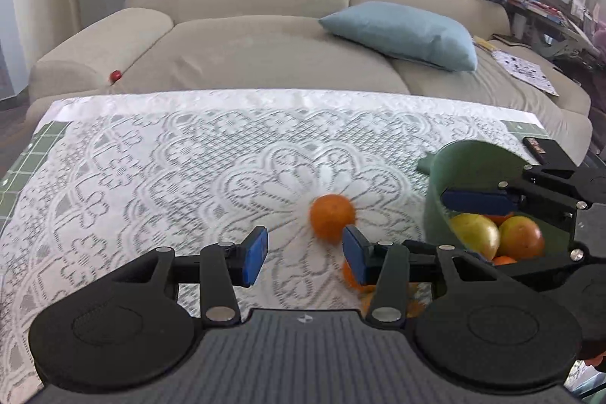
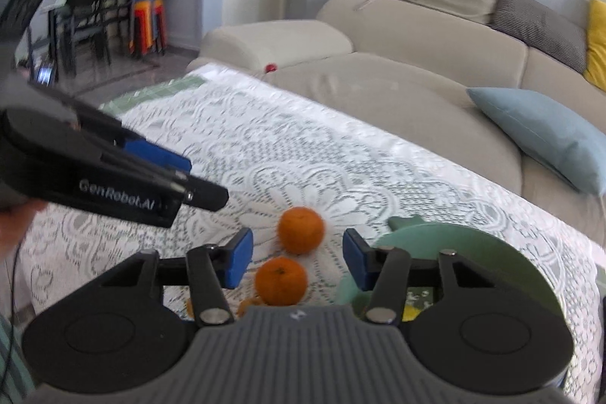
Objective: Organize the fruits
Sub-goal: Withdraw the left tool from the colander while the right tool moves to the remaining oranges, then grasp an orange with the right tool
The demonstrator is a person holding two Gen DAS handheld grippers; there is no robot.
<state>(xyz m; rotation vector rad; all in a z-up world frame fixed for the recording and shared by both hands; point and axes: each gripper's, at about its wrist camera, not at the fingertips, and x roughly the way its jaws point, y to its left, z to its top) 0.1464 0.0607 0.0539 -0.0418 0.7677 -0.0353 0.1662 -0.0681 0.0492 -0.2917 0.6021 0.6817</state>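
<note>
While both tongs hang spread and empty above the lace-covered bench (image 1: 151,158), the left tongs (image 1: 305,254) sit low, seemingly lining up on a loose orange (image 1: 332,220) just ahead. The right tongs (image 2: 295,262) hover over a nearer orange (image 2: 281,281), beside the green bowl (image 1: 469,173), which already holds several fruits, so it is likely the collecting spot.

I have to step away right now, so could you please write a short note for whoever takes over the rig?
Left claw: open, empty, low over the lace tablecloth.
Right claw: open, empty, beside the green bowl.
Done: a yellow fruit and an orange sit in the bowl.
Left: two mandarins, far one, near one, lie loose on the cloth ahead of the right claw; more orange fruit is partly hidden nearer.
</note>
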